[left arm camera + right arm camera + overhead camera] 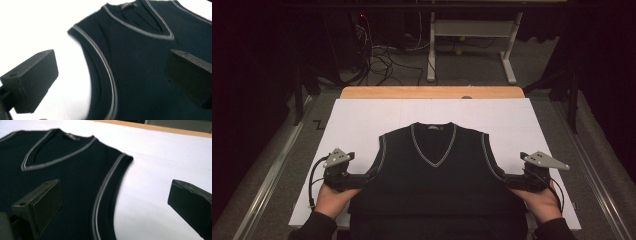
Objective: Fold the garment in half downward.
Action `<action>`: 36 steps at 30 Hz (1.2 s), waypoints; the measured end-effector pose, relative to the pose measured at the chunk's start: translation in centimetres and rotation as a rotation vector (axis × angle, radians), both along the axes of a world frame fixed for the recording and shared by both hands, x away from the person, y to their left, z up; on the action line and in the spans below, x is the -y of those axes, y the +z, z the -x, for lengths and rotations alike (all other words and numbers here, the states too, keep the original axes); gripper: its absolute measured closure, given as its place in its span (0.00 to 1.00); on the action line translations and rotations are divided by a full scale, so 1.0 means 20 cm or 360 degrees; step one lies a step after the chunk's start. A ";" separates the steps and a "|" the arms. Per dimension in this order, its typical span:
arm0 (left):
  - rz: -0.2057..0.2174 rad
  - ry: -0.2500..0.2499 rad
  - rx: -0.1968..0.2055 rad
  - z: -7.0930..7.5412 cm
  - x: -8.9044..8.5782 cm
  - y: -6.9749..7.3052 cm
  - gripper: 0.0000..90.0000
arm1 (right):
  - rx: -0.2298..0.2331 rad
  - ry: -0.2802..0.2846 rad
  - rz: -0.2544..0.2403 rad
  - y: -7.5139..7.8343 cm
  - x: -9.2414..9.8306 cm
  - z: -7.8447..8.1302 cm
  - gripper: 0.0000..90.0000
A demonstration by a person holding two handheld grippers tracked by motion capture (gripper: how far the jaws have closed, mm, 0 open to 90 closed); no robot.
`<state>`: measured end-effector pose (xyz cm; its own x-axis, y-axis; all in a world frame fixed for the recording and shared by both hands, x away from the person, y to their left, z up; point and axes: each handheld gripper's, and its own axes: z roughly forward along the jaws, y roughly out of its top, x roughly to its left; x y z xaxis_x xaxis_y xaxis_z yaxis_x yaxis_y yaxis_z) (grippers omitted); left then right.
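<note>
On white table cover (362, 120) we flank the vest (437, 170), left gripper (362, 179) and right gripper (510, 181) wide open, empty, equally near its side edges.

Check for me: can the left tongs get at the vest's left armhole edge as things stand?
Probably yes. The left tongs stand open beside the vest, the grey-trimmed armhole edge lies flat between the jaws, and nothing sits in the way.

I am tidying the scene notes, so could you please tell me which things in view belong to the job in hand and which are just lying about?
In the job:
- black vest
- left gripper, open
- right gripper, open
- white sheet under the vest

Lying about:
- cables on the floor
- desk frame beyond the table
</note>
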<state>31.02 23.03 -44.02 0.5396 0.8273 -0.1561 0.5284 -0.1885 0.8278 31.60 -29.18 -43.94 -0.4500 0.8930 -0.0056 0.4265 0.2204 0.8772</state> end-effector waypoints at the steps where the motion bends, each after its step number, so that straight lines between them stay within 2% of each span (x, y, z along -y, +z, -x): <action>1: 0.0031 0.0016 -0.0013 -0.06 0.01 0.01 0.00 | 0.0004 0.0000 0.0013 0.01 -0.03 -0.05 0.01; 2: 0.0031 0.0016 -0.0013 -0.06 0.01 0.01 0.00 | 0.0004 0.0000 0.0013 0.01 -0.03 -0.05 0.01; 4: 0.0054 0.0027 -0.0056 -0.15 0.01 0.02 0.00 | -0.0014 0.0002 0.0013 0.02 -0.06 -0.11 0.00; 5: 0.0054 0.0027 -0.0056 -0.15 0.01 0.02 0.00 | -0.0014 0.0002 0.0013 0.02 -0.06 -0.11 0.00; 7: 0.0032 0.0034 -0.0064 -0.20 0.02 0.02 0.00 | -0.0027 0.0026 0.0027 0.03 -0.08 -0.17 0.00; 8: 0.0044 0.0032 -0.0066 -0.22 0.03 0.03 0.00 | -0.0027 0.0026 0.0027 0.03 -0.08 -0.17 0.00; 9: 0.0055 0.0039 -0.0070 -0.24 0.03 0.04 0.00 | -0.0035 0.0047 0.0050 0.04 -0.11 -0.21 0.00; 11: 0.0052 0.0049 -0.0060 -0.28 0.03 0.06 0.00 | -0.0038 0.0045 0.0056 0.04 -0.12 -0.22 0.00; 14: 0.0020 0.0044 -0.0058 -0.34 0.04 0.11 0.00 | -0.0051 0.0033 0.0042 0.05 -0.14 -0.29 0.00; 17: 0.0021 0.0047 -0.0046 -0.37 0.05 0.13 0.00 | -0.0052 0.0022 0.0029 0.05 -0.15 -0.33 0.00; 18: 0.0015 0.0049 -0.0046 -0.41 0.06 0.16 0.00 | -0.0055 0.0006 0.0004 0.06 -0.15 -0.37 0.00; 20: 0.0017 0.0046 -0.0044 -0.42 0.06 0.17 0.00 | -0.0062 -0.0003 0.0005 0.06 -0.16 -0.38 0.00; 22: 0.0015 0.0038 -0.0046 -0.47 0.08 0.18 0.00 | -0.0067 -0.0021 0.0011 0.07 -0.16 -0.43 0.01; 25: 0.0017 0.0057 -0.0101 -0.54 0.09 0.15 0.00 | -0.0099 -0.0045 0.0038 0.05 -0.17 -0.50 0.01; 26: 0.0017 0.0057 -0.0101 -0.54 0.09 0.15 0.00 | -0.0106 -0.0057 0.0046 0.05 -0.17 -0.51 0.00; 27: 0.0004 0.0079 -0.0149 -0.58 0.10 0.11 0.00 | -0.0116 -0.0070 0.0044 0.04 -0.18 -0.53 0.00; 28: 0.0004 0.0079 -0.0149 -0.58 0.10 0.11 0.00 | -0.0116 -0.0070 0.0044 0.04 -0.18 -0.53 0.00; 29: -0.0033 0.0086 -0.0195 -0.61 0.11 0.06 0.00 | -0.0159 -0.0086 0.0068 0.02 -0.18 -0.57 0.00; 31: -0.0059 0.0073 -0.0243 -0.63 0.12 0.03 0.00 | -0.0180 -0.0095 0.0089 0.00 -0.19 -0.59 0.01; 33: -0.0088 0.0091 -0.0263 -0.64 0.13 0.00 0.05 | -0.0202 -0.0108 0.0119 -0.02 -0.19 -0.62 0.02; 34: -0.0088 0.0104 -0.0287 -0.64 0.13 -0.01 0.06 | -0.0224 -0.0109 0.0124 -0.04 -0.19 -0.63 0.02; 36: -0.0102 0.0125 -0.0341 -0.66 0.13 -0.04 0.15 | -0.0281 -0.0121 0.0119 -0.06 -0.18 -0.65 0.06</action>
